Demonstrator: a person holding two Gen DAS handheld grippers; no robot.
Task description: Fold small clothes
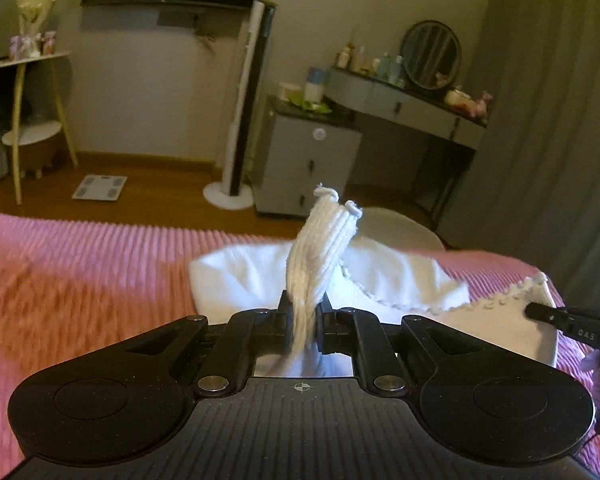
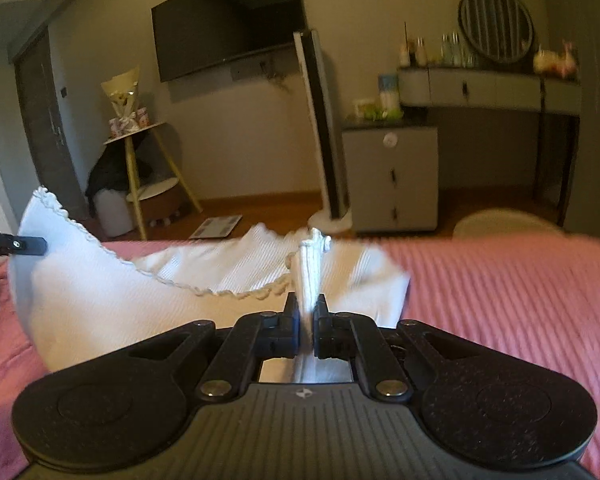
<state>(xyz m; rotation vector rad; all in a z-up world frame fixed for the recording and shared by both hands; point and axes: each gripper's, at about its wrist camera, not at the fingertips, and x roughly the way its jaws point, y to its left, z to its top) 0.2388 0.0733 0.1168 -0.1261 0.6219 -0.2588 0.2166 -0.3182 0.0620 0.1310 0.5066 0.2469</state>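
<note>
The left gripper [image 1: 303, 312] has its jaws pinched tight on a bunched strip of the white garment [image 1: 400, 276], the ribbed cloth twisting up between the fingers and ending in a knotted tip above them. The right gripper [image 2: 306, 312] is likewise closed on a narrow fold of the same garment [image 2: 100, 300], a thin white ridge standing up between its jaws. In the left wrist view the right gripper's black fingertip [image 1: 540, 311] shows at the right edge, touching a scalloped hem of the cloth; in the right wrist view the left gripper's tip [image 2: 28, 246] shows at the left edge, against a raised corner with the same scalloped trim. The garment hangs slack between the two grips and its lower part lies on the pink ribbed bedspread [image 1: 80, 280], near the bed's far edge. Beyond the bed are a wooden floor, a scale [image 1: 99, 187] on it, a white tower fan [image 1: 242, 120], a grey drawer cabinet [image 1: 308, 164], a dressing table with a round mirror [image 1: 431, 54], and a dark TV [image 2: 228, 36] on the wall.
</note>
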